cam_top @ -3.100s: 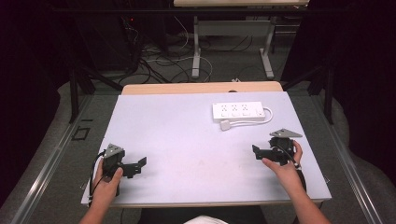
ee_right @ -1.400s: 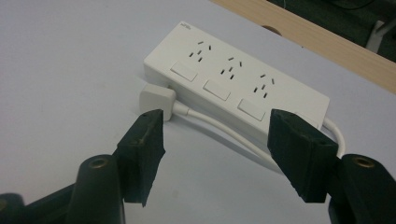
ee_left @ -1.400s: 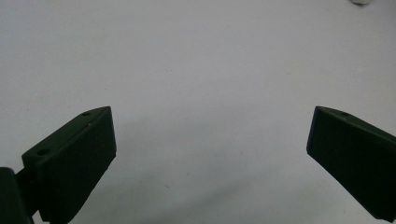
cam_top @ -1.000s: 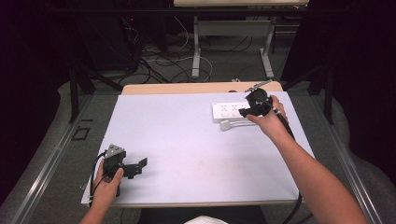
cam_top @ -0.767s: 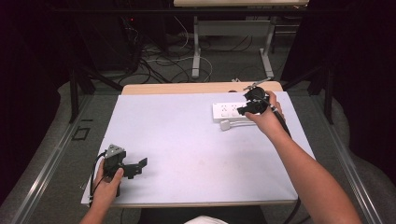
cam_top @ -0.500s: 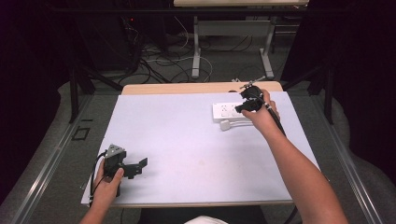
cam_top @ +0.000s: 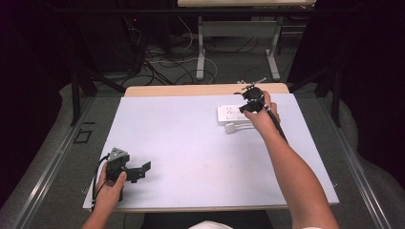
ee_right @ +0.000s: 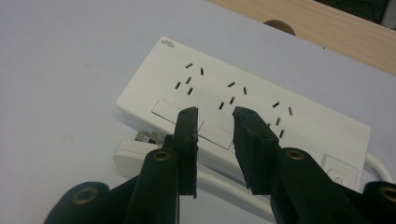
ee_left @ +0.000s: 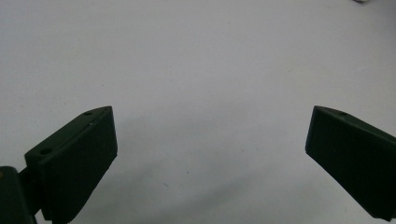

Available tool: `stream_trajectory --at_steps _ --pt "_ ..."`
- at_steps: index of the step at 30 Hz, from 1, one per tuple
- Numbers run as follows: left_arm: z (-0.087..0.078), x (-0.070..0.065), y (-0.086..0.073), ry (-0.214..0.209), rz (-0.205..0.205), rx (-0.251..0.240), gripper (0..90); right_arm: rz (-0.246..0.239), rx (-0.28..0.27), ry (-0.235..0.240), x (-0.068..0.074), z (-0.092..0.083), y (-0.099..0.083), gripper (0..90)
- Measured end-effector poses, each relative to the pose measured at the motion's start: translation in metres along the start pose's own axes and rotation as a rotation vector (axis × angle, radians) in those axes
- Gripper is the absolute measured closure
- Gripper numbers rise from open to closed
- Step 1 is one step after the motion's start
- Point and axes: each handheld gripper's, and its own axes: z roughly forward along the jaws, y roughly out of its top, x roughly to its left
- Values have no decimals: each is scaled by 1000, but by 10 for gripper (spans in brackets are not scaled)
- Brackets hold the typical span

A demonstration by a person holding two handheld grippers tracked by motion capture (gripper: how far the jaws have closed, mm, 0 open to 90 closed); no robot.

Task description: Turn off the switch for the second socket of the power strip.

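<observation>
A white power strip lies at the back right of the white table. Its white plug rests on the table just in front of it, on a white cord. My right gripper hovers over the strip's row of switches. Its jaws have just been closing and stand a narrow gap apart with nothing pinched between them. My left gripper rests near the front left edge, jaws wide open over bare table.
A wooden strip runs along the table's far edge. Beyond it stand desk legs and loose cables on the floor. Dark floor surrounds the table on both sides.
The right hand has gone from the front right of the table to the power strip at the back, and in the last second has edged left and lower over it. The left hand stayed still.
</observation>
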Motion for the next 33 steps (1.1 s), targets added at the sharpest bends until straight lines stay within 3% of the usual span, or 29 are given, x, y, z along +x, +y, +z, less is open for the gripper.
stream_trajectory --at_steps 15,26,29,30,33 --pt "-1 1 0 -5 -4 10 23 37 11 39 2 21 1 823" --pt "0 1 0 -1 -7 3 24 47 51 41 1 32 0 891" --pt "0 1 0 -1 -6 1 24 72 63 38 2 34 -1 899" --pt "-1 1 0 -5 -1 11 25 49 68 42 1 35 -1 899" --pt "0 1 0 1 3 3 25 49 70 35 2 37 -2 900"
